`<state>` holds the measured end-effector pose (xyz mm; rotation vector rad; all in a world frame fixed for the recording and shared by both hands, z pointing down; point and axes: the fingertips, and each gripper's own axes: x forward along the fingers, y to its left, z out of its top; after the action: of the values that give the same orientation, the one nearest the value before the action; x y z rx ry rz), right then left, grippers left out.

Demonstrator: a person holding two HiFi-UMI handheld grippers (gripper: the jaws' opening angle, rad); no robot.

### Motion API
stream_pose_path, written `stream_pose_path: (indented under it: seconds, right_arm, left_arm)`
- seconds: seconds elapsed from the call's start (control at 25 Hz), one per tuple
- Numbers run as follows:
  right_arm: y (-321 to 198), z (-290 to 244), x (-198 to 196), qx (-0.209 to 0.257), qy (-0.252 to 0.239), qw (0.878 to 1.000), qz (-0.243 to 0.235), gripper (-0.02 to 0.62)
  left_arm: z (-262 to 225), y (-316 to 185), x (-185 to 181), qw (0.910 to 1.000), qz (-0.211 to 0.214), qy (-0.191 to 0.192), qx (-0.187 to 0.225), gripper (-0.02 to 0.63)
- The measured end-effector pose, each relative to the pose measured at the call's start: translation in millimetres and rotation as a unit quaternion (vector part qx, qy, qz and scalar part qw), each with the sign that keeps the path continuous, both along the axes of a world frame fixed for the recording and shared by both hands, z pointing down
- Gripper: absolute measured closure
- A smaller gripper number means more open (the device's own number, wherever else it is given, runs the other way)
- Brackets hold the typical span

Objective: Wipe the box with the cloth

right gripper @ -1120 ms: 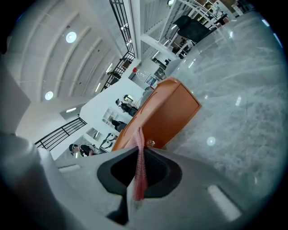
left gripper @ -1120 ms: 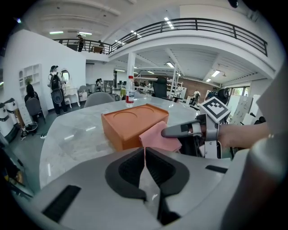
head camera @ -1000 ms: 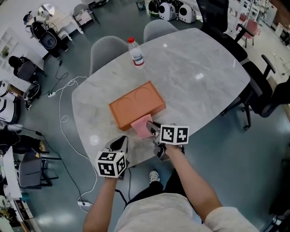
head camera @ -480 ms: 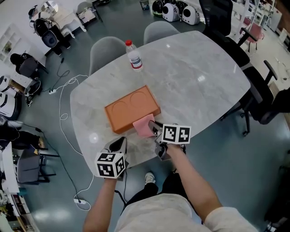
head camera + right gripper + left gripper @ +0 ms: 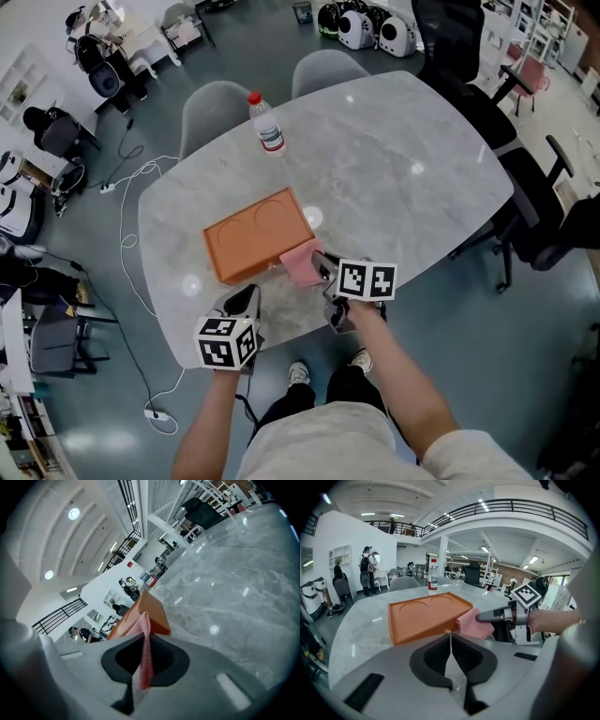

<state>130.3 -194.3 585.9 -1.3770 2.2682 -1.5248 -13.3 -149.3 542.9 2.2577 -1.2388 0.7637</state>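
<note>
A pale marble bench [image 5: 403, 159] fills the middle of the head view, its rounded edge running along the lower centre of the frame. Two grey chairs [image 5: 217, 105] stand at its far side, in the upper middle, and black office chairs [image 5: 548, 211] sit off its right edge. A white cable [image 5: 131, 230] trails over the floor at the left.

The orange box [image 5: 258, 232] lies flat on the bench left of centre, with two shallow round dents in its top. It is turned so that its long sides run from lower left to upper right.

The right gripper [image 5: 322, 265] reaches in from the lower middle, just right of the box's near right corner. Its jaws are clenched on the pink cloth [image 5: 302, 262], and in its own view a fold of the cloth hangs down between them. The cloth lies at that corner of the box and seems to touch the box's side, though the angle leaves this unsure.

The left gripper [image 5: 250, 293] sits lower left of the cloth, over the bench's near edge and apart from the box. Its jaws are pressed together with nothing in them.

A clear plastic bottle [image 5: 265, 125] with a red cap stands upright on the bench near the far edge, above the box in the frame and well apart from it.
</note>
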Motion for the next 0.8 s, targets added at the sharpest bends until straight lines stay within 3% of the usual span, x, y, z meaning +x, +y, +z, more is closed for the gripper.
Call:
stream_pose_path:
  seconds: [0.52,0.8]
  right_arm:
    - [1,-11,59,0.018,0.026,0.999,-0.011,0.578]
    - [15,-50,62,0.078,0.080,0.992,-0.061,0.578]
  left_arm:
    - [-7,-6,51,0.9998,-0.015,0.012,0.008,0.591]
    - [-22,-4,53,0.9988,-0.036,0.025,0.022,0.589]
